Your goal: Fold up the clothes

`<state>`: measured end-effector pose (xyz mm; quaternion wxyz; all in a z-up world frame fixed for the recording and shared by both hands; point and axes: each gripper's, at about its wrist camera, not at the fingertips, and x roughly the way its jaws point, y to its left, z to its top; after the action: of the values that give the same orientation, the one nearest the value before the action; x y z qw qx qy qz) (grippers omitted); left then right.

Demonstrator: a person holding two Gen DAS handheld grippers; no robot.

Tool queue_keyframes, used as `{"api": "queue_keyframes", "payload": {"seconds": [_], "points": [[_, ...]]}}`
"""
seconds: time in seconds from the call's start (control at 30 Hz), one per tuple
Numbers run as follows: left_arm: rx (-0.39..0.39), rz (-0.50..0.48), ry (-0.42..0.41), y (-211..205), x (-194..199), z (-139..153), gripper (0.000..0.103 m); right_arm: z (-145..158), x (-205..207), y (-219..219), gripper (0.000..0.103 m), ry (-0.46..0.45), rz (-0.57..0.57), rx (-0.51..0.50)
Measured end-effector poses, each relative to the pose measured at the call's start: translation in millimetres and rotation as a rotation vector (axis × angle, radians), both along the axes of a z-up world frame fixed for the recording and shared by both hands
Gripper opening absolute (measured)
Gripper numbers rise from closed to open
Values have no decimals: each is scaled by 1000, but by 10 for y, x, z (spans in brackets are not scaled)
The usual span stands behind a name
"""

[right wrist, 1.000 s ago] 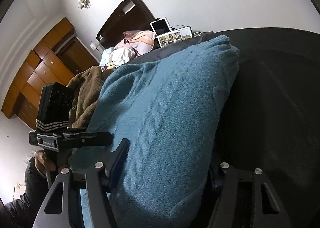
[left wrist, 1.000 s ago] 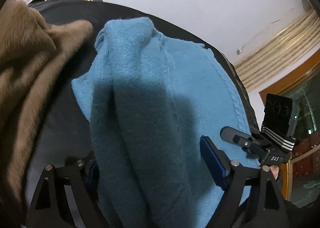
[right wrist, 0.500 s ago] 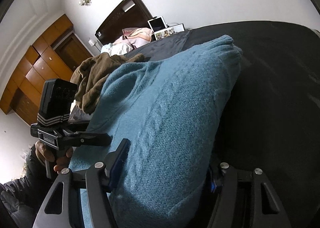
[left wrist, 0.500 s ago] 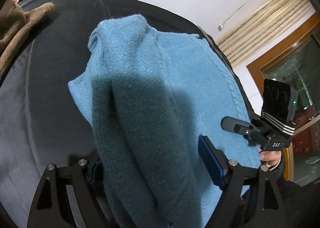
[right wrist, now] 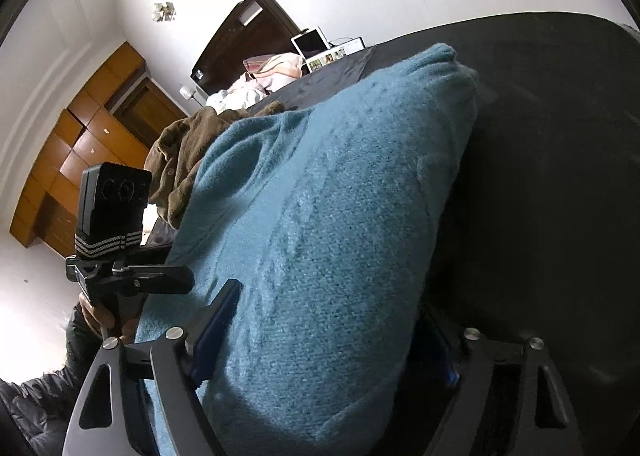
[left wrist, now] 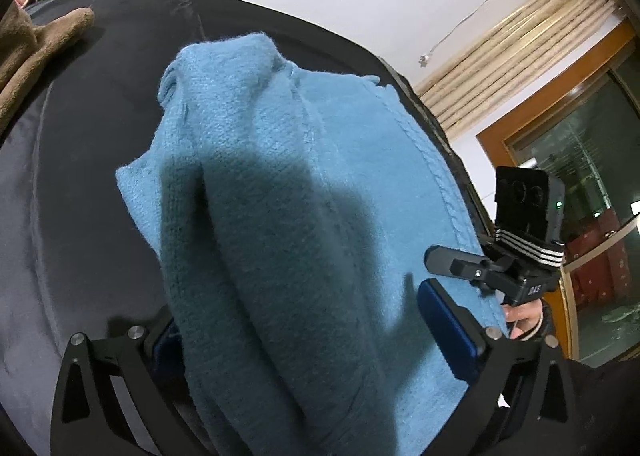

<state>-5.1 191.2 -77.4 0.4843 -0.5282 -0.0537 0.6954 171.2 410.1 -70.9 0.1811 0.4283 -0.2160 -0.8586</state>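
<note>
A dark bedspread (left wrist: 80,184) is filling most of what both cameras are taking in, and the blue knitted sweater (left wrist: 304,216) is lying on it, bunched into a thick lengthwise fold that is running away from both grippers toward a rounded far end. The sweater is sitting between the two grippers, near the edge of the bed where the person is standing.

The right wrist view is giving the room: a wooden wardrobe (right wrist: 80,144) at the left, a dark headboard (right wrist: 244,36) against the white wall, pale bedding piled by it, and a brown garment (right wrist: 180,160) heaped just behind the sweater. The left wrist view is looking the other way, catching cream curtains (left wrist: 512,48) and a wood-framed glass door (left wrist: 580,176), with only a corner of the brown garment at the far left.

The left gripper (left wrist: 316,328) is straddling the fold; its jaws have just been opening and its blue right pad is standing clear of the knit, so it is released. The right gripper (right wrist: 324,332) has also just been widening; its left pad is beside the cloth rather than pressing in, so it too looks let go, though its other finger is hidden behind the sweater.

The knit is showing a cable ridge along its length and a fuzzy, soft surface.
</note>
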Motion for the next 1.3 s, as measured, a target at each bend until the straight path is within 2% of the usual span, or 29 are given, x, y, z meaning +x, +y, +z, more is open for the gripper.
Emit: {"api": "queue_keyframes", "payload": {"seconds": [0.2, 0.37, 0.6, 0.67, 0.87, 0.97, 1.03, 1.13, 1.3], "points": [[35, 4, 5, -144, 12, -22, 102, 10, 2, -35, 86, 8, 13, 20], [48, -5, 41, -156, 60, -30, 102, 13, 19, -113, 94, 37, 20, 53], [66, 5, 26, -176, 41, -49, 102, 21, 12, -129, 94, 36, 14, 62], [74, 9, 14, -185, 25, -56, 102, 18, 11, -123, 86, 35, 7, 47], [60, 33, -21, -274, -1, -68, 102, 74, 41, -128, 72, 74, -1, 49], [17, 54, -13, -214, 14, -58, 95, 138, 65, -144, 68, 111, 1, 83], [-8, 68, -8, -170, 22, -51, 74, 177, 74, -116, 66, 130, -8, 98], [17, 84, -47, -132, -23, -56, 63, 233, 72, 0, 63, 149, -33, 102], [9, 67, -36, 149, -22, 11, 55, 330, 89, 210, 61, 177, -74, 126]]}}
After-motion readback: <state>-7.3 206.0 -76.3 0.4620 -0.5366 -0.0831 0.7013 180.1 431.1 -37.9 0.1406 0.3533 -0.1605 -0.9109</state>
